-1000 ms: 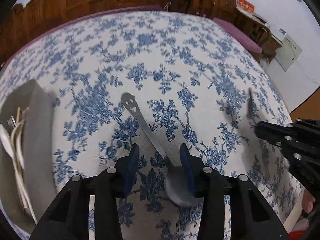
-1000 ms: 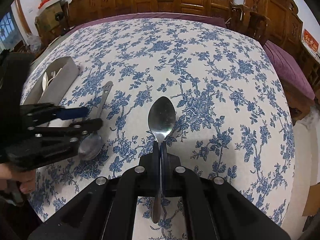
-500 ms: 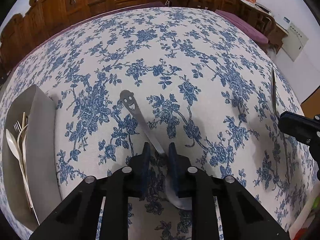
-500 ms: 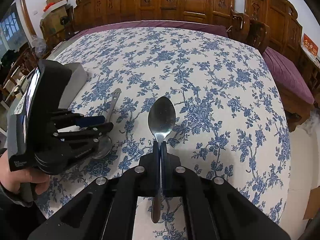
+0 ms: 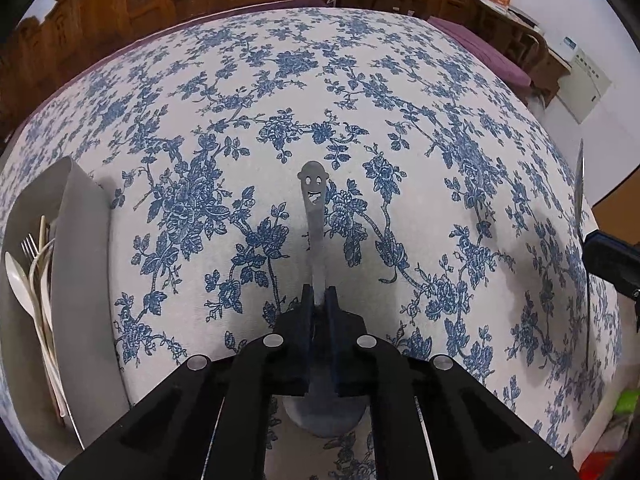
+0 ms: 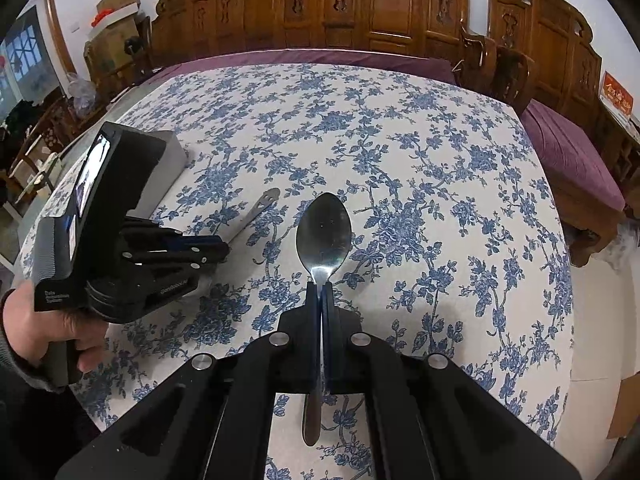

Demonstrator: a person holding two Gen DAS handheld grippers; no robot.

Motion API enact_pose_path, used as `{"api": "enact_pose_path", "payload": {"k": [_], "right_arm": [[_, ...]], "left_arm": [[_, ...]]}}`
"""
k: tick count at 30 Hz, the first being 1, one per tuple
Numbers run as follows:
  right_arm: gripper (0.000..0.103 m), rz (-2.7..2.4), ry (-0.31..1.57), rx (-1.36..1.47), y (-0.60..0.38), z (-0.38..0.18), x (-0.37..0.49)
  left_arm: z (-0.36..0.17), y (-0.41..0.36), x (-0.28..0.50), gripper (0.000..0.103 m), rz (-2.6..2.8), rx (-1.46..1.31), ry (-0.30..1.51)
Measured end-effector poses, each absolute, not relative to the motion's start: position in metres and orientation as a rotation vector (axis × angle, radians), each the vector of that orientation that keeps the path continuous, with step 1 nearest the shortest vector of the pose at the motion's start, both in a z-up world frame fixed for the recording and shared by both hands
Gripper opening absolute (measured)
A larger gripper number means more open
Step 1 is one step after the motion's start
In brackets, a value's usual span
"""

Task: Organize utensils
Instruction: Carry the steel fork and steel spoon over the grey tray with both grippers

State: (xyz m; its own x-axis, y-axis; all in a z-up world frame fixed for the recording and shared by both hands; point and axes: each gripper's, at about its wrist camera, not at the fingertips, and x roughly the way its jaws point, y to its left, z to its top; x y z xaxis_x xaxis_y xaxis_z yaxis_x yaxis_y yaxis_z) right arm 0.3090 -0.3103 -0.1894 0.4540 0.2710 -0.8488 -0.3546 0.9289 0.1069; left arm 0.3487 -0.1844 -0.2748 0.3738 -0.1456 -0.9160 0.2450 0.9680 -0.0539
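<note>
My left gripper [image 5: 319, 294] is shut on the neck of a grey spoon with a smiley-face handle [image 5: 314, 200]; its bowl sits under my fingers and the handle points away, held above the tablecloth. It shows in the right wrist view [image 6: 256, 210] too. My right gripper [image 6: 321, 288] is shut on a shiny steel spoon [image 6: 325, 232], bowl forward, raised over the table; its edge shows at the far right of the left wrist view [image 5: 579, 188]. The grey utensil tray [image 5: 82, 264] at the left holds white plastic cutlery [image 5: 34, 280].
The table has a blue floral cloth [image 5: 360, 92] with its front edge near both grippers. Carved wooden chairs [image 6: 492, 64] and a purple bench [image 6: 568, 152] stand around it. The left gripper body and hand [image 6: 100, 240] hide most of the tray in the right wrist view.
My left gripper has closed on the smiley spoon and lifted it, turning its handle straight ahead. My right gripper has kept its hold on the steel spoon and has risen a little.
</note>
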Motion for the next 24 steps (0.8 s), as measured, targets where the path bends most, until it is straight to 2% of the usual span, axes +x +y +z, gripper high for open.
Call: {"api": "enact_pose_path", "payload": {"k": [9,24], "right_arm": [[0.003,0.391,1.021,-0.101,-0.301,-0.182,0.307],[0.003,0.426,0.980,-0.123,-0.255,-0.155,0.312]], "left_arm": [[-0.263,-0.174,0.341,0.005,-0.257,0.102,1.123],[-0.196,-0.130,0.327,0.005,-0.260,0.086,0.993]]}}
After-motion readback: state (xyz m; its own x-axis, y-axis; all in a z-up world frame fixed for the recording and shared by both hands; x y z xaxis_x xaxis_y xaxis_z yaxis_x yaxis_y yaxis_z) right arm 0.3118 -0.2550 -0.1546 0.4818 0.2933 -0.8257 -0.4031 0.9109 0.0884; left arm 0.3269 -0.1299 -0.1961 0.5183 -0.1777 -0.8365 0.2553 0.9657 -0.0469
